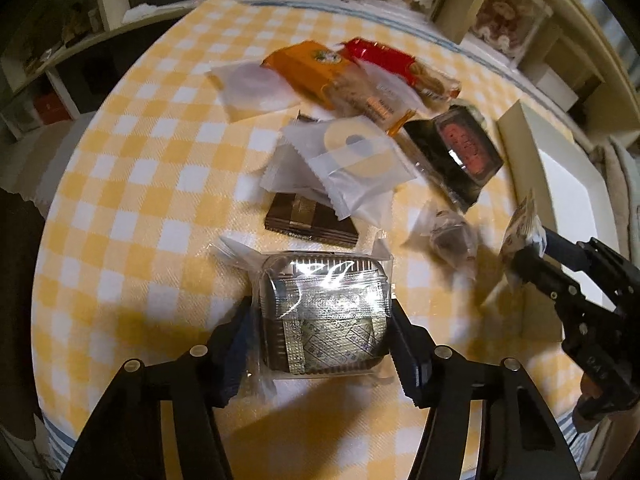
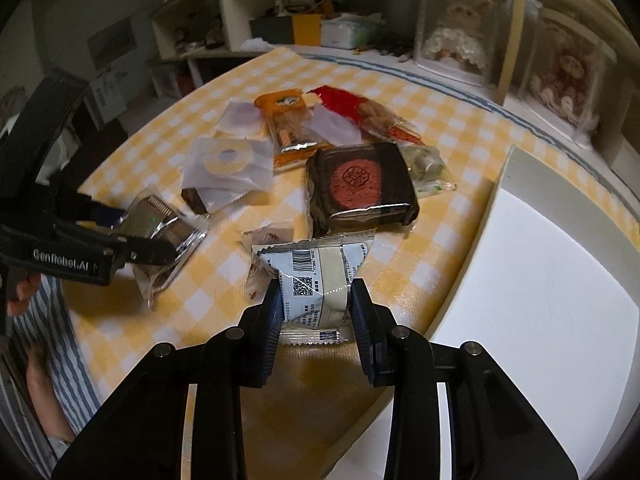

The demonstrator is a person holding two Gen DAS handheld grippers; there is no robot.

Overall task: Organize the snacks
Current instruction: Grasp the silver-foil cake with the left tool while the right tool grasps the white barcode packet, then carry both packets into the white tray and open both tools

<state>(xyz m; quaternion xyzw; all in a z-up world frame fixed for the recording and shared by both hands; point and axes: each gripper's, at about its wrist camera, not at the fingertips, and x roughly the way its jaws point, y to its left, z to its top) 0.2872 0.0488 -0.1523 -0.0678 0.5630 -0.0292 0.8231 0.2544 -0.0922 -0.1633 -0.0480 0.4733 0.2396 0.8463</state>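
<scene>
My left gripper (image 1: 322,320) is shut on a clear-wrapped dark pastry tray (image 1: 324,312) and holds it above the checked tablecloth; it also shows in the right wrist view (image 2: 160,236). My right gripper (image 2: 316,308) is shut on a white snack packet with a barcode (image 2: 316,276), held near the white box (image 2: 540,300); the packet also shows in the left wrist view (image 1: 520,232). A pile of snacks lies on the table: an orange pack (image 1: 320,76), a red pack (image 1: 396,64), a dark mooncake pack (image 2: 364,180), white ring-biscuit sachets (image 1: 352,160).
The white box (image 1: 568,184) lies open at the table's right side. A small clear-wrapped sweet (image 1: 448,236) and a brown flat pack (image 1: 308,220) lie mid-table. Shelves with boxed dolls (image 2: 460,40) stand behind the table.
</scene>
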